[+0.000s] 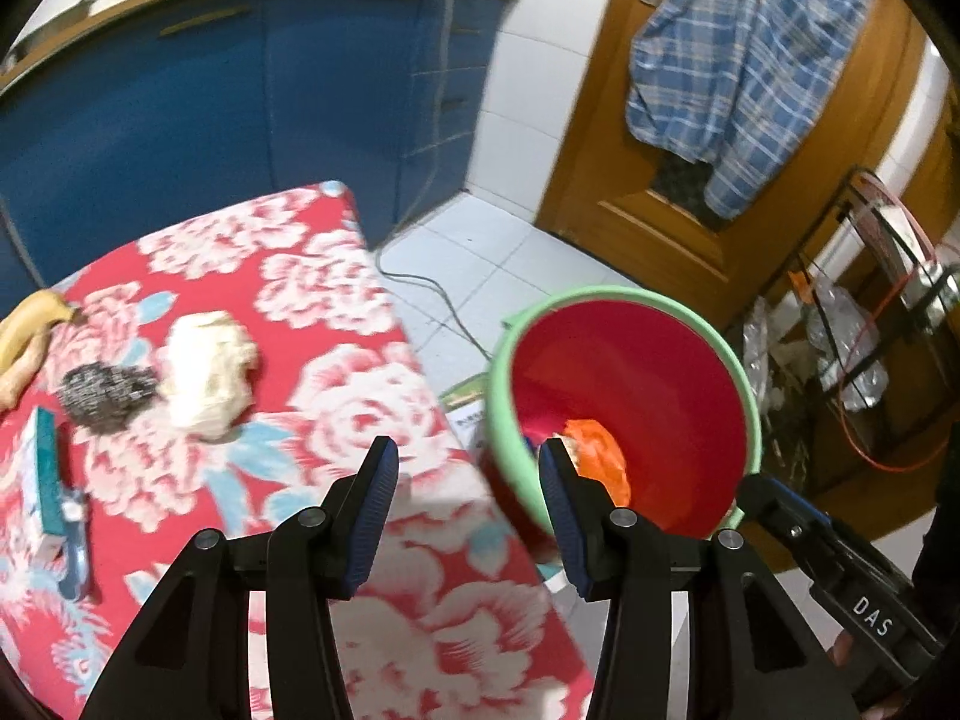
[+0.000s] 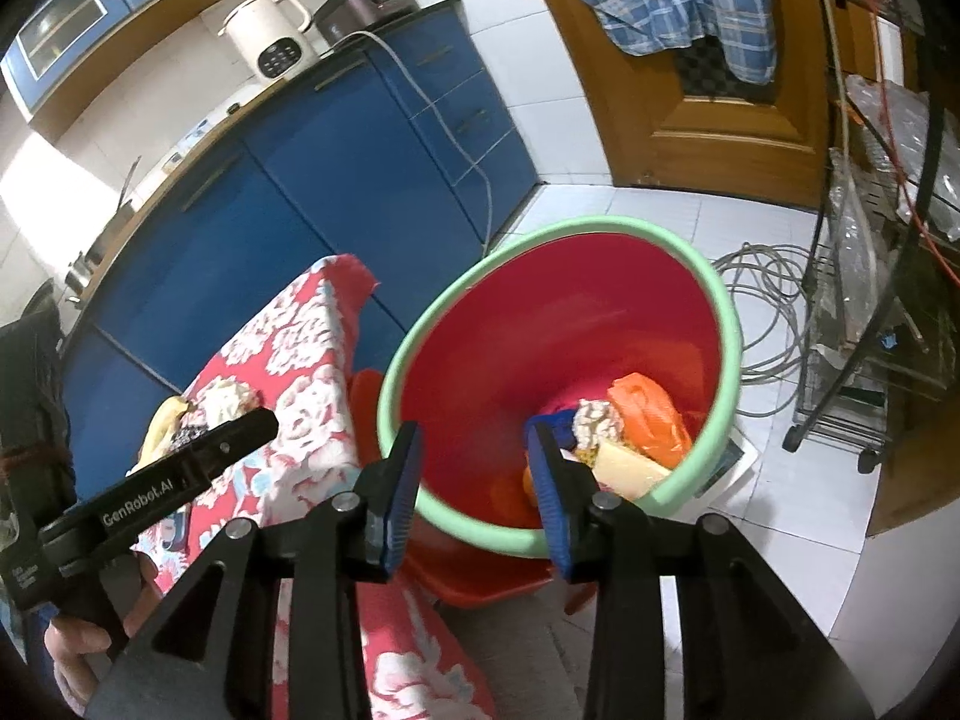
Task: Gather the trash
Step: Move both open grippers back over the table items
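A red bin with a green rim (image 1: 624, 294) (image 2: 726, 324) stands on the floor right of the table's floral cloth (image 1: 360, 372) (image 2: 300, 360). It holds an orange bag (image 1: 600, 456) (image 2: 651, 414), a crumpled wad (image 2: 597, 420) and a pale piece (image 2: 630, 471). On the table lie a crumpled white paper (image 1: 207, 375), a dark speckled wad (image 1: 108, 399), a banana peel (image 1: 27, 330) and a teal box (image 1: 45, 468). My left gripper (image 1: 465, 465) is open and empty over the table's edge. My right gripper (image 2: 474, 450) is open and empty above the bin.
Blue kitchen cabinets (image 1: 210, 102) (image 2: 300, 180) stand behind the table. A wooden door with a plaid shirt (image 1: 744, 60) is at the back right. A wire rack (image 2: 870, 300) and coiled cable (image 2: 774, 300) are on the tiled floor by the bin.
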{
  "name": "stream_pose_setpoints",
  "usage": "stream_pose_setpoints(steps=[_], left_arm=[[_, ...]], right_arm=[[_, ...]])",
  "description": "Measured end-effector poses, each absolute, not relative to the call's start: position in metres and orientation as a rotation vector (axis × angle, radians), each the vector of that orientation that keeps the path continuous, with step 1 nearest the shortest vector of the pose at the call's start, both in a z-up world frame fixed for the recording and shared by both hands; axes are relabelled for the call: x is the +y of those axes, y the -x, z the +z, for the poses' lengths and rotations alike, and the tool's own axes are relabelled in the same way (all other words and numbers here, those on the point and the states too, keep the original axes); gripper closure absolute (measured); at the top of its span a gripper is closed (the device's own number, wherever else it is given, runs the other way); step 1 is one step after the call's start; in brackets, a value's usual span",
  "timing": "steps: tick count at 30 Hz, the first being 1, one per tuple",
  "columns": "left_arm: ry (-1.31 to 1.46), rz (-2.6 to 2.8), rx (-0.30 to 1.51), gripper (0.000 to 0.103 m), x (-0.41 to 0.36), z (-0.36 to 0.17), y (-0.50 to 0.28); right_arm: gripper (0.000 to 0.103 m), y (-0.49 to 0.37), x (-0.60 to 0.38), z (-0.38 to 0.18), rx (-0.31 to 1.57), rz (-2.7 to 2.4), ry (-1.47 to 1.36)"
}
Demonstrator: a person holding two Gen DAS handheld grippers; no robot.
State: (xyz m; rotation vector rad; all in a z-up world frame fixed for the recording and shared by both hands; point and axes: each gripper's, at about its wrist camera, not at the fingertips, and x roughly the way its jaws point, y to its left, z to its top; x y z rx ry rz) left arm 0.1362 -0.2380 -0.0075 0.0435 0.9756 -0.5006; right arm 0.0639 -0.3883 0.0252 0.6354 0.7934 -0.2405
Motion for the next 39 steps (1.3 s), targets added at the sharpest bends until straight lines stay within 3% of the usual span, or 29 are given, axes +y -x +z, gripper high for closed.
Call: stream_pose_setpoints(steps=[28,39], left_arm=[[0.128,-0.153,0.957,0.051,-0.077,-0.007,-0.169],[0.168,-0.032,0.963,0.039,-0.017,-0.021,-0.179]], right_arm=[[0.06,-0.133,-0.284,0.037,0.875,-0.003,-0.522],[0.058,-0.169,-0.243,0.036,0.908,0.058,-0.481]])
